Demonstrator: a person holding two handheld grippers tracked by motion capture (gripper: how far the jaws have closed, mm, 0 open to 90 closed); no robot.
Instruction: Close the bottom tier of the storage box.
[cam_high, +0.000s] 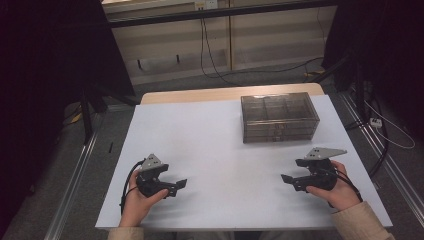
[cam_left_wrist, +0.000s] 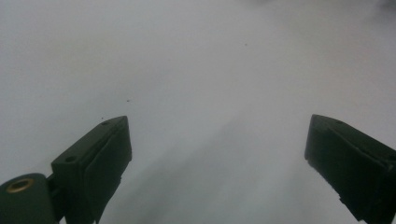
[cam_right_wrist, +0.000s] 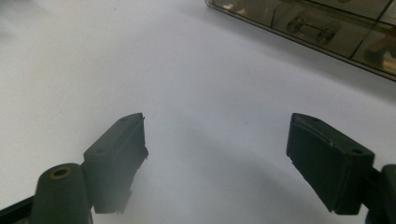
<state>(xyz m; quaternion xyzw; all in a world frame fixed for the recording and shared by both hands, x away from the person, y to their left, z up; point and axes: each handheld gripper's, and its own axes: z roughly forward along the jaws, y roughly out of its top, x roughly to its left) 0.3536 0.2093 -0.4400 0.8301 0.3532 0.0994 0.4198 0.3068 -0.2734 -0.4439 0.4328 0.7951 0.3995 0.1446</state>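
Note:
A smoky transparent drawer box (cam_high: 280, 118) stands on the white table (cam_high: 210, 145) at the back right; its front edge with small drawers (cam_right_wrist: 317, 29) crosses the top of the right gripper view. My left gripper (cam_high: 179, 185) rests low at the front left, held in a hand, jaws pointing toward the table's middle. It is open (cam_left_wrist: 217, 154) with bare table between the jaws. My right gripper (cam_high: 286, 179) rests at the front right, pointing left. It is open (cam_right_wrist: 217, 149) too, with nothing between the jaws.
The table's wooden back edge (cam_high: 230, 92) shows behind the white surface. Cables (cam_high: 210, 55) lie on the floor beyond, and metal rails (cam_high: 75, 170) run along both sides of the table.

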